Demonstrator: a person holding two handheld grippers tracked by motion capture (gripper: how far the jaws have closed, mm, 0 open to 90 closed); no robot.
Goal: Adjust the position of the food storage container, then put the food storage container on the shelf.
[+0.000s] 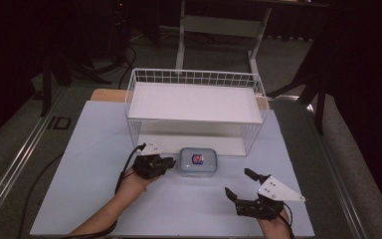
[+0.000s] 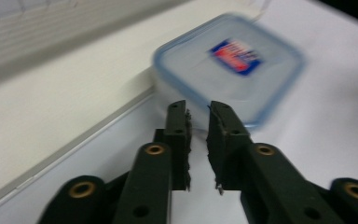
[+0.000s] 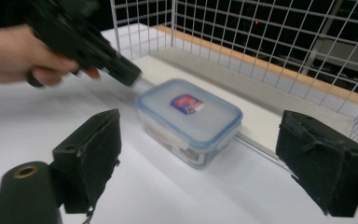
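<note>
A clear plastic box (image 1: 198, 162) with a blue-rimmed lid and a red and blue label lies on the table just in front of the wire rack. My left gripper (image 1: 171, 162) is at the box's left side, jaws nearly together with nothing between them. In the left gripper view the box (image 2: 228, 65) lies just beyond the left gripper's tips (image 2: 198, 110), slightly apart from them. My right gripper (image 1: 238, 182) is to the box's front right, wide open and empty. The right gripper view has the box (image 3: 189, 119) ahead between the two pads (image 3: 95, 154).
A white wire rack (image 1: 195, 77) with an upper shelf board and a low base board (image 3: 261, 126) stands behind the box. The pale table top (image 1: 94, 149) has open room at left and front. A cable (image 1: 127, 167) trails from the left gripper. Dark floor and table legs lie beyond.
</note>
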